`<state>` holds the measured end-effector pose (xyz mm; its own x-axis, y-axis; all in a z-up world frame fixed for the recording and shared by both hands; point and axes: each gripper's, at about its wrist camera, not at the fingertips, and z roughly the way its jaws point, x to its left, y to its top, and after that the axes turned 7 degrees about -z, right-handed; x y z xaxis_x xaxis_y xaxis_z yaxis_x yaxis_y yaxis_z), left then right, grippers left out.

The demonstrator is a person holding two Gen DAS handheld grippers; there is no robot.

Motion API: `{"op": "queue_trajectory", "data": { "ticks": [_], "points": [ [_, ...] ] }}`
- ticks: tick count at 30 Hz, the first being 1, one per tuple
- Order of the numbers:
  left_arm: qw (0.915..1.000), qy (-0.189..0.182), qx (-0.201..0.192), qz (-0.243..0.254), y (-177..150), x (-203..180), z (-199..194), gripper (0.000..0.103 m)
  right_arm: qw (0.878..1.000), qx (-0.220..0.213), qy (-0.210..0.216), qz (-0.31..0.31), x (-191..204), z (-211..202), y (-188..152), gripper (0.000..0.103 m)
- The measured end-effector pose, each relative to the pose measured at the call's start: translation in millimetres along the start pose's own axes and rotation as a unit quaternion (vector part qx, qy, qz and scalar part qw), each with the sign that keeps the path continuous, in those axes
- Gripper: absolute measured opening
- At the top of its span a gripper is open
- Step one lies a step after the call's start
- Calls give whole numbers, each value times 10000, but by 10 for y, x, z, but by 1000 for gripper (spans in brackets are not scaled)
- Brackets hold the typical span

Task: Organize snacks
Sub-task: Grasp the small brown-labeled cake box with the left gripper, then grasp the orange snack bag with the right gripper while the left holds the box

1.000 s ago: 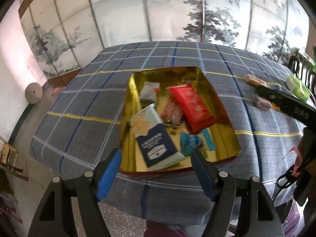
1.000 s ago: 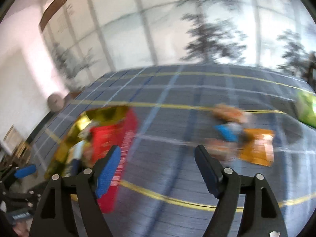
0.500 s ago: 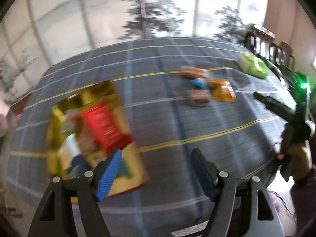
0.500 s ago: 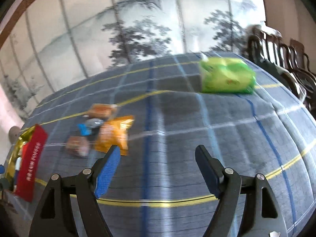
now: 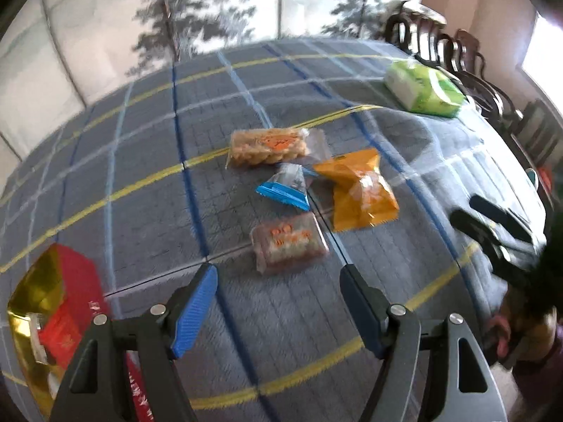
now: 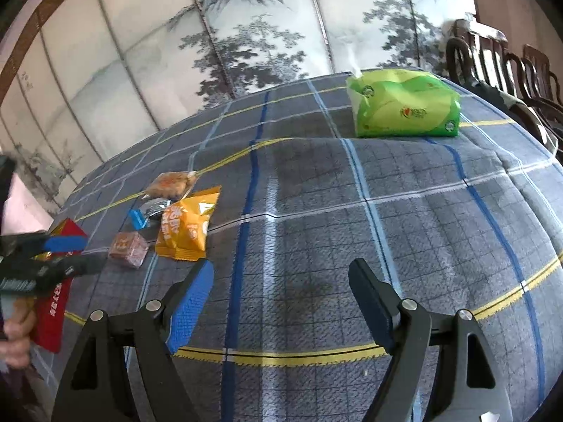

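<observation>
Plaid cloth (image 5: 140, 193) is covering the table in the left wrist view, where the left gripper (image 5: 278, 285) is hanging with its jaws standing wide and gripping nothing, just short of the brown snack pack (image 5: 288, 246), which is lying near the orange bag (image 5: 359, 190), the blue packet (image 5: 286, 188) and the clear biscuit pack (image 5: 269, 147), with the gold tin (image 5: 31, 302) well off to that pack's left. From the right wrist view, the right gripper (image 6: 281, 277) is hanging over bare cloth with jaws wide and empty, the brown snack pack (image 6: 128, 244) is sitting far to its left beside the orange bag (image 6: 188, 228), and the green tissue pack (image 6: 404, 103) is lying well beyond.

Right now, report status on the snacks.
Left gripper and right gripper open, empty. Four snack packets loose on tablecloth, gold tin aside. Nothing blocking.
</observation>
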<state>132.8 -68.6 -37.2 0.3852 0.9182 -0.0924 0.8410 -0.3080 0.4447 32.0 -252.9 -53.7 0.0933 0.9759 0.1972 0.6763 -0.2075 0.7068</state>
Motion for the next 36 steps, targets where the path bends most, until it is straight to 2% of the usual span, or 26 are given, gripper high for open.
{"op": "queue_trajectory", "data": {
  "ticks": [2, 11, 12, 13, 14, 16, 19, 22, 28, 36],
  "points": [
    [9995, -230, 95, -200, 67, 6, 66, 74, 10000, -6, 71, -38, 16, 1, 0, 77],
    [9984, 133, 228, -494, 192, -72, 366, 74, 9995, 16, 324, -10, 1, 10, 1, 77],
    [9980, 111, 364, -502, 181, -87, 445, 68, 9994, 18, 335, -11, 4, 9, 0, 77],
    [9976, 74, 438, -525, 159, -85, 473, 53, 9994, 16, 340, -10, 5, 8, 0, 78],
    [9985, 209, 240, -443, 137, -125, 447, 48, 9994, 15, 340, -8, 4, 7, 1, 78],
    [9984, 197, 246, -472, 110, -142, 440, 46, 9994, 22, 346, 0, 3, 9, 0, 79],
    [9971, 153, 283, -684, 17, -155, 371, 46, 9995, 18, 321, 27, -1, 7, -1, 80],
    [9964, -117, 102, -837, -171, -172, 115, 46, 9996, 53, 263, 3, 19, 13, 9, 80],
    [9951, -99, -36, -983, -472, -148, -254, 46, 9984, 167, 530, -131, 247, 71, 134, 80],
    [9929, -53, -97, -1184, -734, -18, -543, 46, 9965, 225, 536, -593, 725, 305, 345, 80]
  ]
}}
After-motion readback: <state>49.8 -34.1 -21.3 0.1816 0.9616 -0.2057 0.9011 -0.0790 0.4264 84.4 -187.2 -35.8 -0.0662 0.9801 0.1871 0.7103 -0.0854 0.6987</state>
